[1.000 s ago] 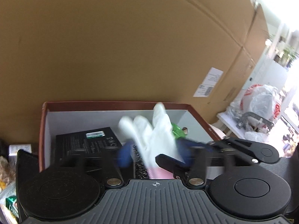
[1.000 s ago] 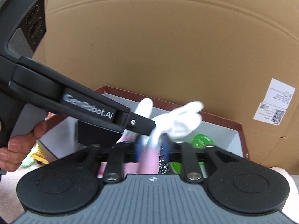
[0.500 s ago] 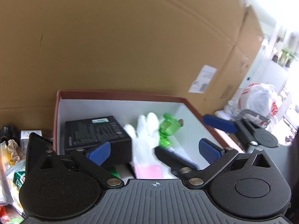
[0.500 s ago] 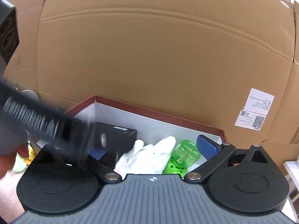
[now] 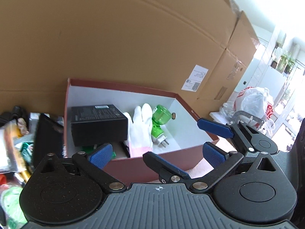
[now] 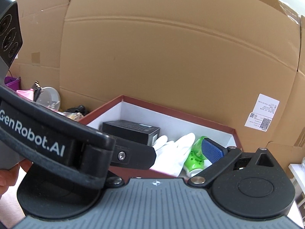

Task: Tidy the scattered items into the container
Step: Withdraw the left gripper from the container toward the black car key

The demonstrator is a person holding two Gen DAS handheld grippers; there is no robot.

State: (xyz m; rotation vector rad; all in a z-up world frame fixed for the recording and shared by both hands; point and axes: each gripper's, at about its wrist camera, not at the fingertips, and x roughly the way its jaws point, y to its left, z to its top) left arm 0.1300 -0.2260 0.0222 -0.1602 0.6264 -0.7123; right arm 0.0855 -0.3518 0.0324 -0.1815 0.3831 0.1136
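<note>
You've just dropped the white glove (image 5: 140, 131) into the red box (image 5: 167, 160); both grippers (image 5: 156, 152) gape wide, so fetch clutter (image 5: 17, 141) at nine o'clock.

bg: large cardboard box (image 5: 133, 43) fills rear, white shipping label (image 5: 194, 80) on it | far right: white plastic bag (image 5: 255, 101), potted plants (image 5: 285, 61) on white shelf | purple tub (image 6: 12, 82) far left

Big cardboard sheet (image 5: 124, 43) fills everything ahead of the tongs, shipping label (image 6: 262, 115) stuck on it. Off to the right, bright window light (image 5: 297, 87), maybe potted plants (image 5: 285, 61) on a shelf.
</note>
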